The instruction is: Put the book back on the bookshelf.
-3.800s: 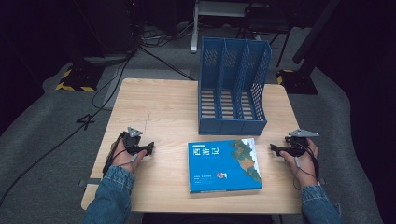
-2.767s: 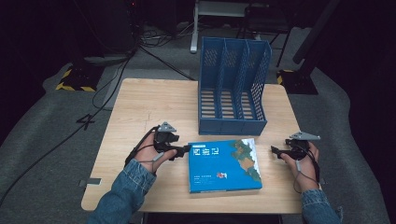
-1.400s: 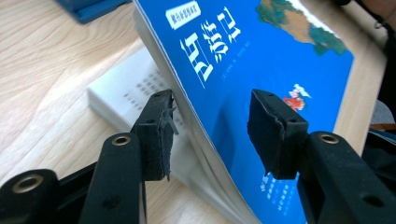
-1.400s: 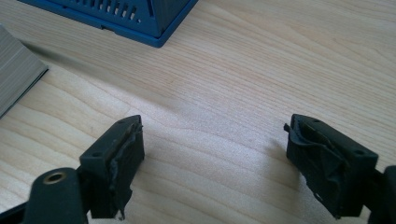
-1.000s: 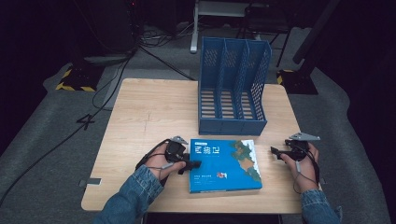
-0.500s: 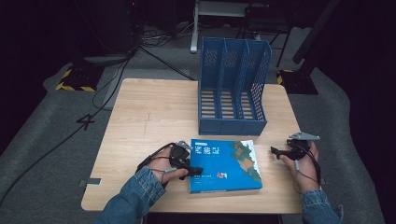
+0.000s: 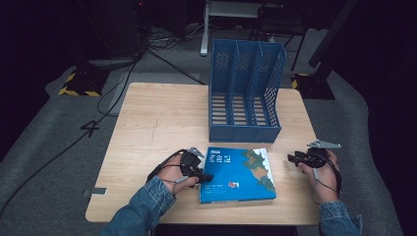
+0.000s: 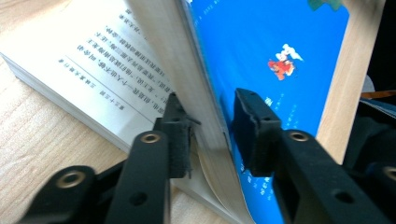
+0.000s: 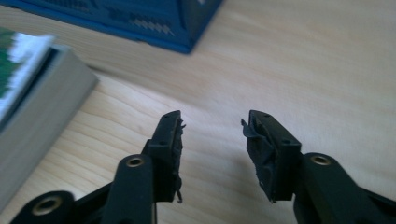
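Note:
A blue-covered book (image 7: 241, 172) lies at the front middle of the wooden table (image 7: 162, 118). My left gripper (image 7: 209, 177) is at the book's left edge. In the left gripper view, the left gripper (image 8: 210, 135) has just closed on the blue cover (image 8: 261, 42) and a wedge of top pages, which stand lifted off the printed pages below. My right gripper (image 7: 291, 160) rests on the table right of the book. Its jaws (image 9: 212, 140) have just narrowed but stay apart, with only bare wood between them. The book's edge (image 9: 32, 93) lies to their left.
A blue three-slot file rack (image 7: 244, 93) stands upright at the back of the table, just behind the book; its base corner (image 9: 154, 18) shows ahead of the right gripper. Cables and stands crowd the dark floor beyond the table.
My left hand crossed from the table's left side to the book's left edge and settled there, with the gripper now over the cover. The right hand stayed where it was.

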The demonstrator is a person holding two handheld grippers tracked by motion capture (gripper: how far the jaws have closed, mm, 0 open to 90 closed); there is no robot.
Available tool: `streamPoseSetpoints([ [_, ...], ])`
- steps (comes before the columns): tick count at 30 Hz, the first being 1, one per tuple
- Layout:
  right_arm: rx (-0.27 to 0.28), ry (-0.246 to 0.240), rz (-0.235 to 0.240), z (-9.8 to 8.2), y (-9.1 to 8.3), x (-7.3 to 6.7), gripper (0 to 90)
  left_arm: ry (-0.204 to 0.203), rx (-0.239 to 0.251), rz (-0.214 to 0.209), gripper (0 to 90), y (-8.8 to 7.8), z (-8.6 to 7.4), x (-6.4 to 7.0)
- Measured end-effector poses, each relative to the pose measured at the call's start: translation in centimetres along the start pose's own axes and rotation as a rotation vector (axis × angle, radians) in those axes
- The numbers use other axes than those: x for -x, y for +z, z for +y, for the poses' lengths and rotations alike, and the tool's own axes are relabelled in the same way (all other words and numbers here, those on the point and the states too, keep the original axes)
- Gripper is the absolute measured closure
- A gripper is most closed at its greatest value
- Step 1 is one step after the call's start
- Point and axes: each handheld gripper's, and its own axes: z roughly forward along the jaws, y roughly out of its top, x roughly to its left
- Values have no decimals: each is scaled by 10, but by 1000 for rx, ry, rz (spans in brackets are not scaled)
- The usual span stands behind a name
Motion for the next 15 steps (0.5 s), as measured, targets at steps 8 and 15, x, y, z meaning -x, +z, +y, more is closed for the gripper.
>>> streamPoseSetpoints([
  [8, 111, -100, -52, 11, -25, -23, 446, -8, -43, -22, 768, -6, 16, 2],
  [15, 140, -194, -69, 18, -42, -49, 410, 26, -22, -3, 786, -10, 28, 6],
])
